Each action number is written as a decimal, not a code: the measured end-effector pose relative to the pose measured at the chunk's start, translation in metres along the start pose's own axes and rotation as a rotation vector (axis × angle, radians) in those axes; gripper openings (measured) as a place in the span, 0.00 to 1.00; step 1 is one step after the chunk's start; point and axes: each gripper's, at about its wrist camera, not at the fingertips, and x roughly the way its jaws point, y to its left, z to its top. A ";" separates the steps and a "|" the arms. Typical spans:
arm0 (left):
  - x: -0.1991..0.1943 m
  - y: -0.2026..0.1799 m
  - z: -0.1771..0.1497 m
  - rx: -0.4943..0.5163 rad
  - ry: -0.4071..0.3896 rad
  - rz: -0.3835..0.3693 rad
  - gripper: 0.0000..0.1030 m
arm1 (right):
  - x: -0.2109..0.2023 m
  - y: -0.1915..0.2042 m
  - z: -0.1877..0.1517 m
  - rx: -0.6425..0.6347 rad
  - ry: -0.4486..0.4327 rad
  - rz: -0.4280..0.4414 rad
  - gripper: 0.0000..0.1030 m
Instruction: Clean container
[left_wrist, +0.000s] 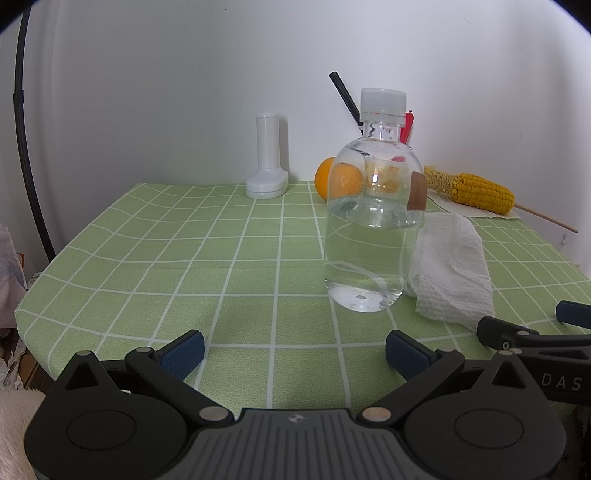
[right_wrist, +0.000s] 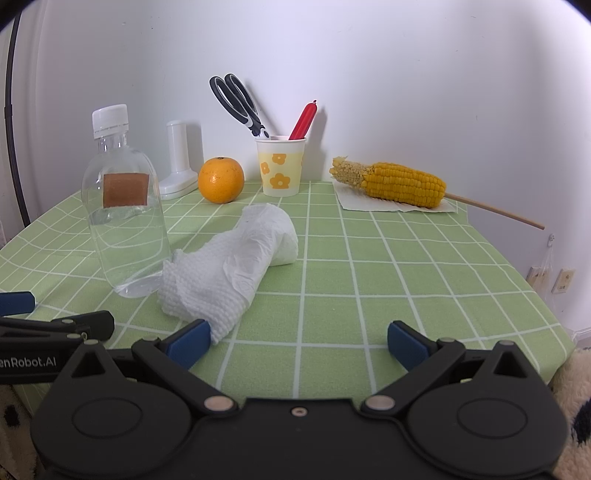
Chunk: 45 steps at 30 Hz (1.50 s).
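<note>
A clear plastic bottle (left_wrist: 371, 221) with a white cap and a brown patch on its side stands upright on the green checked tablecloth, about half full of clear liquid; it also shows in the right wrist view (right_wrist: 123, 221). A crumpled white paper towel (left_wrist: 452, 266) lies just right of it, also in the right wrist view (right_wrist: 231, 269). My left gripper (left_wrist: 294, 350) is open and empty, short of the bottle. My right gripper (right_wrist: 299, 345) is open and empty, its left fingertip (right_wrist: 190, 341) touching or just over the towel's near edge.
At the back stand a white cylinder on a base (right_wrist: 179, 162), an orange (right_wrist: 221, 180), a flowered paper cup (right_wrist: 281, 166) with scissors and a red stick, and a corn cob (right_wrist: 395, 182) on a napkin. The table's right edge (right_wrist: 546, 295) drops off.
</note>
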 end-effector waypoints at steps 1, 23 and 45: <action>0.000 0.000 0.000 0.000 0.000 0.000 1.00 | 0.000 0.000 0.000 0.000 0.000 0.000 1.00; 0.001 0.001 0.002 0.000 0.002 0.000 1.00 | 0.001 0.000 -0.001 0.000 0.000 0.000 1.00; 0.000 0.001 0.000 0.000 0.002 0.000 1.00 | 0.001 -0.002 -0.002 0.000 0.000 0.000 1.00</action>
